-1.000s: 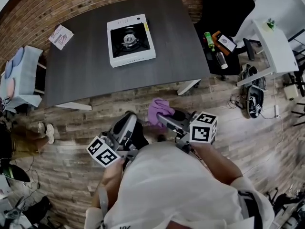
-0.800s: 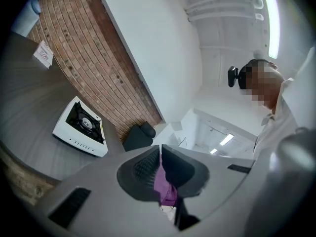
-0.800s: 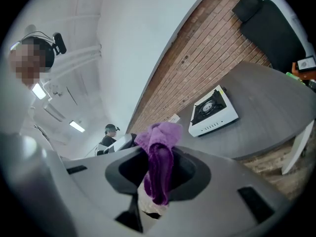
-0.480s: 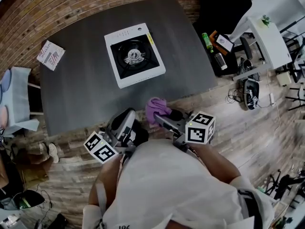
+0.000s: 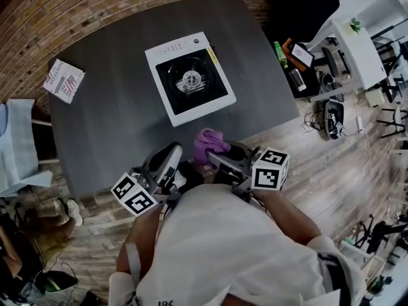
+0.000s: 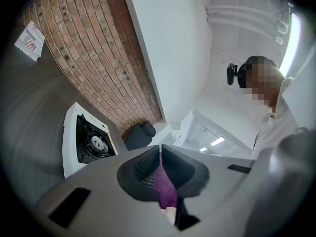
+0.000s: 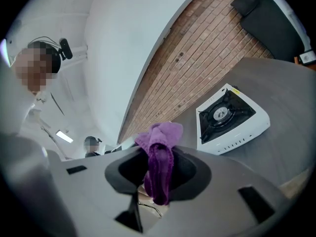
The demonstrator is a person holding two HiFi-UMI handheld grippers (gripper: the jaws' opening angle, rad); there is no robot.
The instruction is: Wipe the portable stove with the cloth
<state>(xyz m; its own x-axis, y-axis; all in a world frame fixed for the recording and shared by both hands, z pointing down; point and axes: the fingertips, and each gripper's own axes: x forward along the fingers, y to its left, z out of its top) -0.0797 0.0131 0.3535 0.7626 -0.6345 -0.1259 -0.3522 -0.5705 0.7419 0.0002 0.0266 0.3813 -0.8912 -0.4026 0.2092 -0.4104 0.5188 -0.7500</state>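
The white portable stove [image 5: 191, 78] with a black burner top sits on the dark grey table [image 5: 115, 113], and also shows as the stove [image 6: 86, 142] and the stove [image 7: 229, 117]. My right gripper [image 5: 220, 155] is shut on a purple cloth [image 5: 209, 142] just off the table's near edge, well short of the stove. The cloth [image 7: 159, 154] bunches up above that gripper's [image 7: 158, 164] jaws. My left gripper [image 5: 171, 158] is beside it, jaws together and off the table. A purple sliver [image 6: 165, 189] shows in the slit of the left gripper [image 6: 160, 154]; I cannot tell if it is gripped.
A printed paper packet [image 5: 64, 80] lies at the table's far left corner. Right of the table are bottles and small items on a dark seat [image 5: 290, 65] and a white side table [image 5: 357, 50]. A brick wall runs behind the table. The floor is wooden planks.
The view has closed in on the table: the stove now lies nearer and larger. Both grippers keep the same pose, the right one still holding the cloth.
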